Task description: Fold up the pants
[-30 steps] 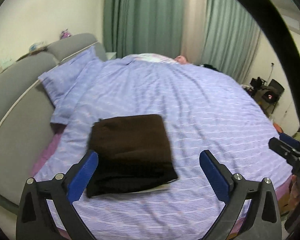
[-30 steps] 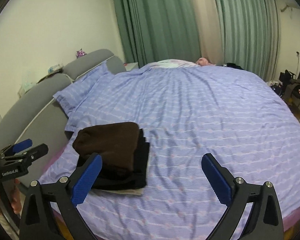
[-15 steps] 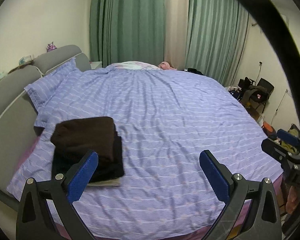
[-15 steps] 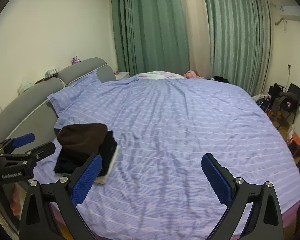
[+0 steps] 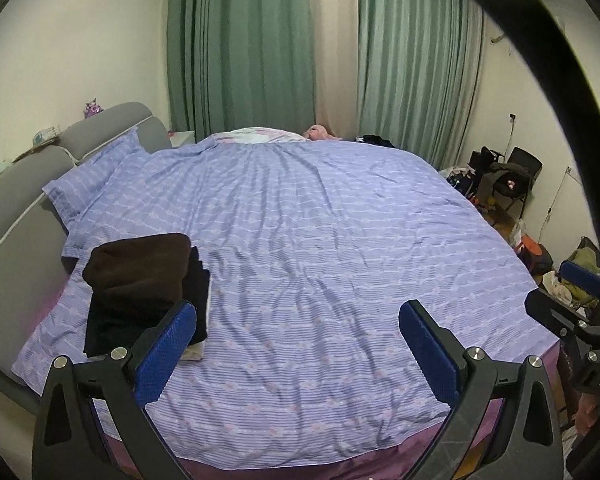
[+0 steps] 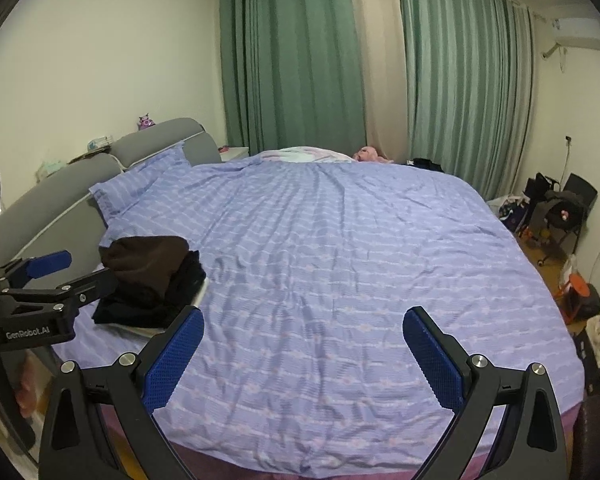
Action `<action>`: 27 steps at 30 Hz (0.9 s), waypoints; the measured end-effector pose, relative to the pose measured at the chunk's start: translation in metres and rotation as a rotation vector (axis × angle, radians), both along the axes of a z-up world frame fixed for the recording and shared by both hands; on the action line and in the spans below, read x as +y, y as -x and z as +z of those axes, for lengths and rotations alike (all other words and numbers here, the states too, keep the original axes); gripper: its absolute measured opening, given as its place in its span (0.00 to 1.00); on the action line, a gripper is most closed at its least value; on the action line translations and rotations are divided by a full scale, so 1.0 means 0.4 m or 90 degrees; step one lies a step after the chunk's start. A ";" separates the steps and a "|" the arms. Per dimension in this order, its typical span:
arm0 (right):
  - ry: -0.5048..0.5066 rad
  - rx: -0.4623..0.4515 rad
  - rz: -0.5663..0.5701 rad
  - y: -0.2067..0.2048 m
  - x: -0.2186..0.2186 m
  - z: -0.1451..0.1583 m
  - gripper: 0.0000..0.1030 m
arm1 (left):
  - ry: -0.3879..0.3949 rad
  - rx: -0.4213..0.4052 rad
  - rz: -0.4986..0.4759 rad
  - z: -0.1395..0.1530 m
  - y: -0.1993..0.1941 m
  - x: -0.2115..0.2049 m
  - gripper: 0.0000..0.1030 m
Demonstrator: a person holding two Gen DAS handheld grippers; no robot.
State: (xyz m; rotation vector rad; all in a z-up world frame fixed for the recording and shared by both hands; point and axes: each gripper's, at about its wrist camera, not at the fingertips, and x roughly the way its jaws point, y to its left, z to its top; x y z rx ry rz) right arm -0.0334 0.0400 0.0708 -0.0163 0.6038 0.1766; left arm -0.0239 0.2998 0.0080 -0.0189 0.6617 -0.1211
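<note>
Folded brown pants (image 5: 140,268) atop dark stack on bed (image 5: 340,260), both grippers' fingers spread, empty, left gripper (image 6: 48,276) lettered "GenRobot.AI"

Stack (image 5: 140,280): near corner hidden behind left gripper (image 5: 300,336) finger; bed (image 6: 340,280): foot cut by lower edge; chair clutter (image 6: 560,208): too small to identify.

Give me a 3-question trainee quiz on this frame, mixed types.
1. True or false: the left gripper is shut on the brown pants.
2. The folded stack lies nearer to: A) the curtains B) the headboard C) the chair
3. Fill in: the stack rests on the ___ bedspread.

Key: 1 false, both grippers, right included, are open and empty. 2 B. 3 purple.
</note>
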 end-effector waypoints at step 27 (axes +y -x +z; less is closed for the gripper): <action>-0.043 -0.013 -0.008 0.022 -0.114 0.019 0.97 | -0.004 -0.042 -0.018 0.044 0.037 -0.077 1.00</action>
